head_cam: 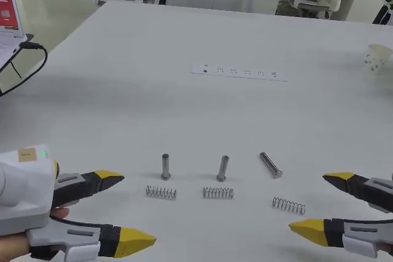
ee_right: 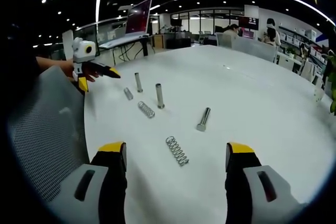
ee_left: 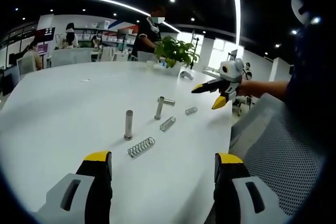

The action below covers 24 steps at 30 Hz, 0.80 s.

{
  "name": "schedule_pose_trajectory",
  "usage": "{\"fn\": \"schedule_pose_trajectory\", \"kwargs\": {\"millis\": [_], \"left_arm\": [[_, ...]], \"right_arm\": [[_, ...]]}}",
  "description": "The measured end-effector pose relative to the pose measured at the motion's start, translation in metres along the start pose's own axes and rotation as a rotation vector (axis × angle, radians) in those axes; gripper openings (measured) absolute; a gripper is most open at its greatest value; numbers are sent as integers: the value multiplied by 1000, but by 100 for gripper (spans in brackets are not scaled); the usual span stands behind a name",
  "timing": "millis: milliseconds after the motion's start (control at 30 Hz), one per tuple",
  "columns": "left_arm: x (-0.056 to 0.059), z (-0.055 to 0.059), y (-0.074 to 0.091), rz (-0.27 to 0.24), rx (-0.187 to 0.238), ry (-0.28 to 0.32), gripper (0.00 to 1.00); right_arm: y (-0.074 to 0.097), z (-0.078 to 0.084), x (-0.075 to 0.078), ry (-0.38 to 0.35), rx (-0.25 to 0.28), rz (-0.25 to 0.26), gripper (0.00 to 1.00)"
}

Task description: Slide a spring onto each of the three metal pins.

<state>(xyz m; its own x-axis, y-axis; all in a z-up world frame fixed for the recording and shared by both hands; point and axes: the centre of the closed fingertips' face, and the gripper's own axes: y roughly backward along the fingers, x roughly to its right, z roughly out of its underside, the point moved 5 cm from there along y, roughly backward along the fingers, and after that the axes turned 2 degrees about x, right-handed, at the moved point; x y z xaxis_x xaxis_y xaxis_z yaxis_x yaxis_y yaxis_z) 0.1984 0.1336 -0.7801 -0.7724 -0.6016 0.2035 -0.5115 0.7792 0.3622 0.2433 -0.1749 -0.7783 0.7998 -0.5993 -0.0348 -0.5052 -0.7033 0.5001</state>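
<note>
Three pins sit in a row on the white tabletop [head_cam: 184, 111], each with a spring lying just in front of it, towards the person. The left pin [head_cam: 165, 166] and middle pin [head_cam: 223, 168] stand upright on their flat heads. The right pin [head_cam: 270, 164] lies on its side, angled away from the other two. The left spring [head_cam: 161, 192], middle spring [head_cam: 218, 192] and right spring [head_cam: 288, 205] all lie flat, each near its pin but not touching it. None of the springs is on a pin.

The left tool [head_cam: 139, 207] hovers at the near left edge of the tabletop with its yellow-tipped jaws spread wide apart, pointing towards the left spring and well short of it. The right tool [head_cam: 307, 202] hangs at the near right, its jaws likewise wide apart, with the right spring just beyond its tips. Each gripper view looks down the row of pins and springs, with the other tool at the far end.

Farther back on the tabletop lie a white power strip [head_cam: 239, 72] and, near the right edge, a paper cup [head_cam: 376, 58].
</note>
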Motion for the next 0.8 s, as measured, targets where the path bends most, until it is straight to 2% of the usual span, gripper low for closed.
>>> {"fn": "schedule_pose_trajectory", "kwargs": {"millis": [367, 800], "left_arm": [[1, 0, 0, 3, 4, 0, 76], [1, 0, 0, 6, 6, 0, 76]], "right_arm": [[-2, -11, 6, 7, 14, 14, 73], [-14, -26, 13, 30, 1, 30, 68]]}}
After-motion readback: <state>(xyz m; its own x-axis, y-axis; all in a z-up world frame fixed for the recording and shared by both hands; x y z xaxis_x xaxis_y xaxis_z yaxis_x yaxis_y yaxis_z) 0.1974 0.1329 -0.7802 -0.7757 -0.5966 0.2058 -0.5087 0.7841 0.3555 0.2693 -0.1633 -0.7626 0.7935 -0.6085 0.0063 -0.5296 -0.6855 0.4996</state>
